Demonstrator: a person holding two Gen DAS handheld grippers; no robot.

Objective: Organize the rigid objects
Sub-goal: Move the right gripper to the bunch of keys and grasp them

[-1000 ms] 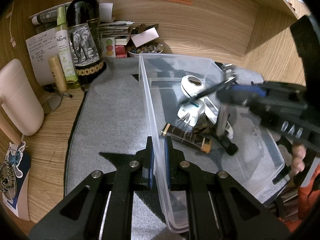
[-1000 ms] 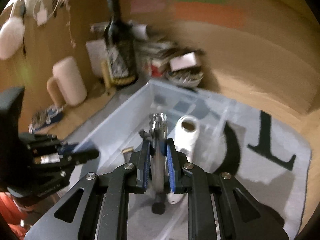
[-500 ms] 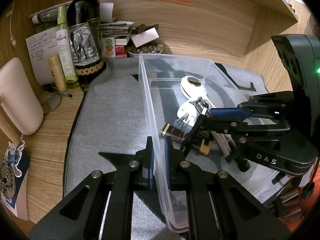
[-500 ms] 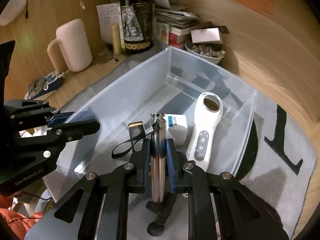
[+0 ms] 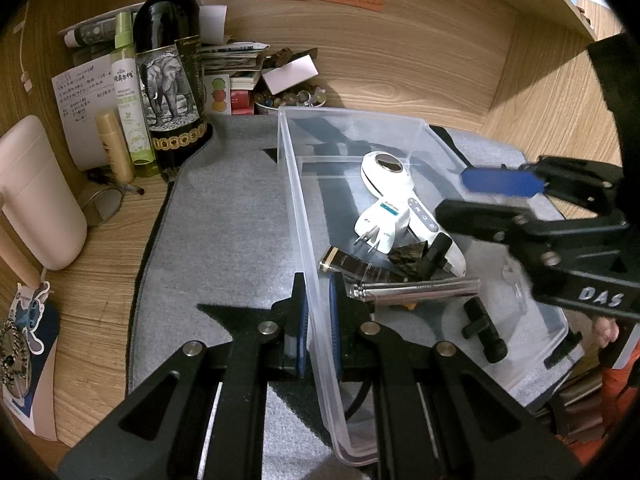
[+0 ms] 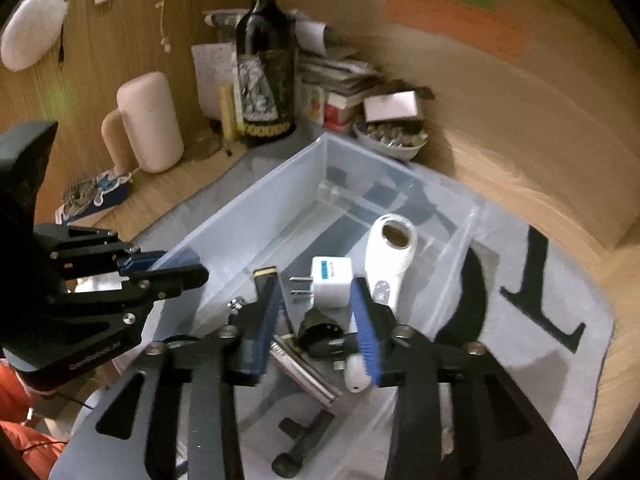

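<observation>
A clear plastic bin [image 5: 298, 184] stands on a grey mat. My left gripper [image 5: 319, 312] is shut on the bin's left wall; it also shows in the right wrist view [image 6: 168, 268]. In the bin lie a silver metal stick with black handle [image 5: 416, 290], a white handheld device [image 5: 394, 172], a white plug adapter [image 5: 382, 224] and a dark gold-tipped bar [image 5: 352, 266]. My right gripper [image 6: 316, 312] is open and empty above the bin; it shows at the right in the left wrist view [image 5: 480, 196]. The silver stick [image 6: 300, 372] lies below it.
A dark wine bottle [image 5: 170, 80], a green spray bottle [image 5: 128, 92], a gold tube [image 5: 114, 148], papers and a bowl of small items [image 5: 288, 100] stand at the back. A pink container [image 5: 36, 192] is at the left. Wooden walls close the back and right.
My right gripper has opened and let go of the silver stick, which now lies in the bin. The gripper has drawn up and back. The left gripper has not moved.
</observation>
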